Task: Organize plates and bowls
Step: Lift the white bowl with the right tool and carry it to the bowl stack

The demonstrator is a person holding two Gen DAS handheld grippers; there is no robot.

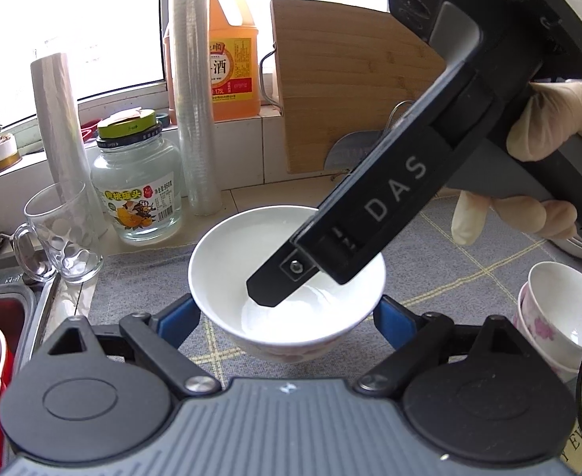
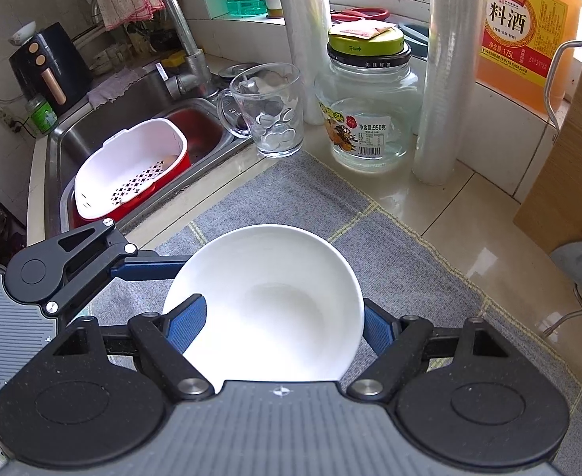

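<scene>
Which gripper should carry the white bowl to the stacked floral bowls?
Left, probably: the left gripper has a pad on each outer side of the white bowl; the right gripper has one finger inside it, grip unclear.

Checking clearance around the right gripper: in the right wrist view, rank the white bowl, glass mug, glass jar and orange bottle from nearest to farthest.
1. White bowl, between the right gripper's fingers.
2. Glass mug, beyond the mat, by the sink.
3. Glass jar, right of the mug, slightly farther.
4. Orange bottle, on the windowsill, far right.
</scene>
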